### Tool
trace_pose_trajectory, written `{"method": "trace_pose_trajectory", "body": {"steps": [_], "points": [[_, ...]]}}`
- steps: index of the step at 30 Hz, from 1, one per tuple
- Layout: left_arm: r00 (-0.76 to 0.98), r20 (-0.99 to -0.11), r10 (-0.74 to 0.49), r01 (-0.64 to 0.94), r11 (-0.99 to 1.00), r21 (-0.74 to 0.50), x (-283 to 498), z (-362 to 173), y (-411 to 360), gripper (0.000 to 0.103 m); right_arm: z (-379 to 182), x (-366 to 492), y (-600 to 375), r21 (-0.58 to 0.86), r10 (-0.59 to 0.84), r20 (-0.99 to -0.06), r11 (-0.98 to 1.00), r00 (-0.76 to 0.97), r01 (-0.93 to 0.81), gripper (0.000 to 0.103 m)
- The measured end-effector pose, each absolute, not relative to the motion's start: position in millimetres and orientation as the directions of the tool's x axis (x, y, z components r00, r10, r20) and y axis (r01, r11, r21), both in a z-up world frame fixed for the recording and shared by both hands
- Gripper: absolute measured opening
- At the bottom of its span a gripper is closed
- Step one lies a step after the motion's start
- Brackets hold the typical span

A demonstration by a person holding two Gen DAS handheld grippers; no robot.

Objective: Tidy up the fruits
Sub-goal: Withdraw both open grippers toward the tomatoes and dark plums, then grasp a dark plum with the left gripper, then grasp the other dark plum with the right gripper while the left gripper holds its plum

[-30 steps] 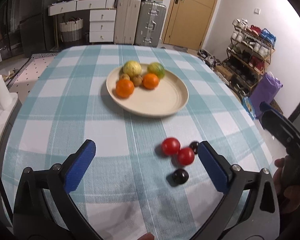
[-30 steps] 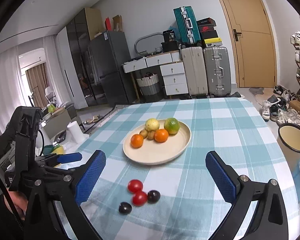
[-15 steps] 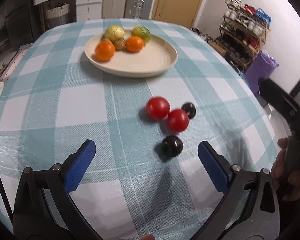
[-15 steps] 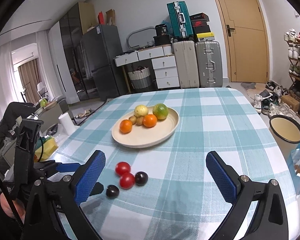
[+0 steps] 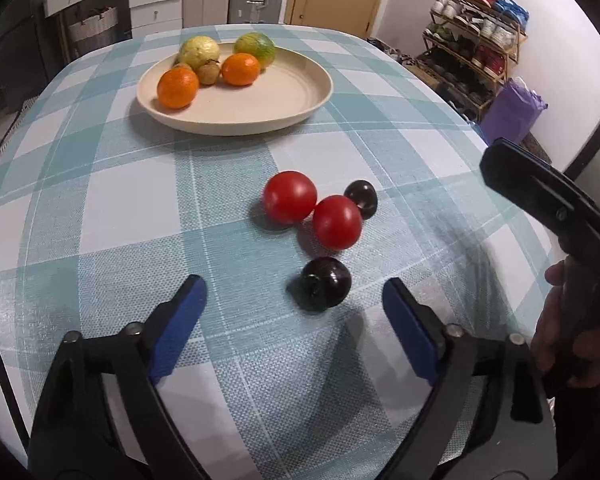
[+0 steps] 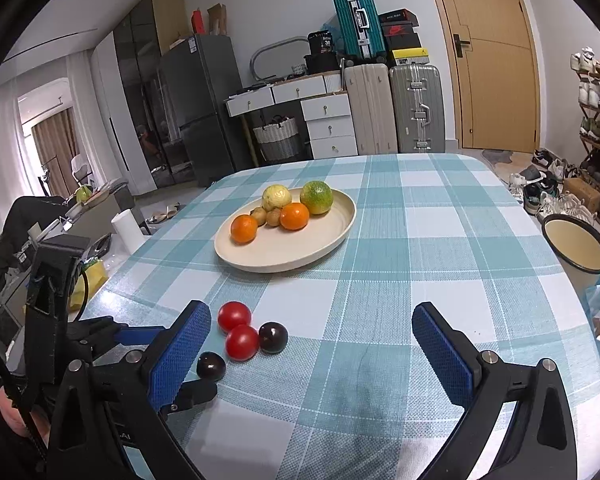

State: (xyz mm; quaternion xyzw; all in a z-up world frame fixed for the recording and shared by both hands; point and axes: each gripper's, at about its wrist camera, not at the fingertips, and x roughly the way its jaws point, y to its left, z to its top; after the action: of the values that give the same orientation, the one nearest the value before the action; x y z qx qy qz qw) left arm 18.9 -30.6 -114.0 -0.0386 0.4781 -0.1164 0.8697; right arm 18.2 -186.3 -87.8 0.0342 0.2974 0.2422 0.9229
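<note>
Dark and glossy, the nearest plum [image 5: 326,283] is framed in the left wrist view just ahead of the left gripper [image 5: 294,302], whose blue pads are spread wide with nothing held; a pick of this plum is judged to be in hand, calling for a short advance and a gentle closing. Two tomatoes [image 5: 290,197] and a second plum [image 5: 362,197] are clustered behind it. In the right wrist view, the right gripper [image 6: 310,338] is likewise held apart and empty, the plate [image 6: 320,244] of citrus lying well beyond on the checked tablecloth [image 6: 440,240].

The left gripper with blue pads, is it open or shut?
Open. The left gripper has its blue pads spread wide apart, gripping nothing.
</note>
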Motion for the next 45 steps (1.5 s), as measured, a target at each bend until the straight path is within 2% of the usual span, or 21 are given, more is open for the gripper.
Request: {"method": "trace_pose_trajectory", "body": {"steps": [8, 12, 15, 20, 23, 29, 35, 45], "points": [[0.501, -0.808, -0.310, 0.206, 0.950, -0.236, 18.9, -112.7, -32.8, 0.069, -89.9, 20.8, -185.5, 0.223, 0.485, -0.543, 0.870, 0.685, -0.439, 0.103], [0.496, -0.804, -0.328, 0.231, 0.942, -0.242, 17.9, -111.3, -35.0, 0.053, -91.7, 22.4, -187.3, 0.249, 0.495, -0.540, 0.866, 0.680, -0.433, 0.103], [0.492, -0.799, -0.345, 0.241, 0.936, -0.256, 17.7, -111.3, -34.7, 0.049, -92.1, 20.8, -186.0, 0.239, 0.491, -0.542, 0.868, 0.682, -0.435, 0.103], [0.487, -0.795, -0.361, 0.235, 0.931, -0.279, 18.6, -112.1, -30.4, 0.048, -93.0, 20.0, -187.5, 0.241, 0.487, -0.544, 0.871, 0.683, -0.429, 0.103], [0.483, -0.793, -0.371, 0.243, 0.927, -0.286, 19.4, -113.0, -29.0, 0.036, -94.5, 20.1, -187.8, 0.242, 0.487, -0.546, 0.871, 0.682, -0.428, 0.103], [0.484, -0.774, -0.407, 0.261, 0.912, -0.316, 18.8, -112.1, -24.7, 0.022, -98.8, 20.8, -187.7, 0.250, 0.492, -0.556, 0.868, 0.670, -0.430, 0.103], [0.479, -0.768, -0.425, 0.260, 0.904, -0.339, 17.5, -111.2, -17.6, 0.022, -100.8, 22.4, -187.4, 0.271, 0.512, -0.557, 0.856, 0.654, -0.440, 0.103], [0.489, -0.758, -0.431, 0.241, 0.902, -0.358, 13.2, -107.4, -3.8, 0.022, -114.1, 43.0, -179.3, 0.293, 0.489, -0.638, 0.868, 0.595, -0.400, 0.103]]}}
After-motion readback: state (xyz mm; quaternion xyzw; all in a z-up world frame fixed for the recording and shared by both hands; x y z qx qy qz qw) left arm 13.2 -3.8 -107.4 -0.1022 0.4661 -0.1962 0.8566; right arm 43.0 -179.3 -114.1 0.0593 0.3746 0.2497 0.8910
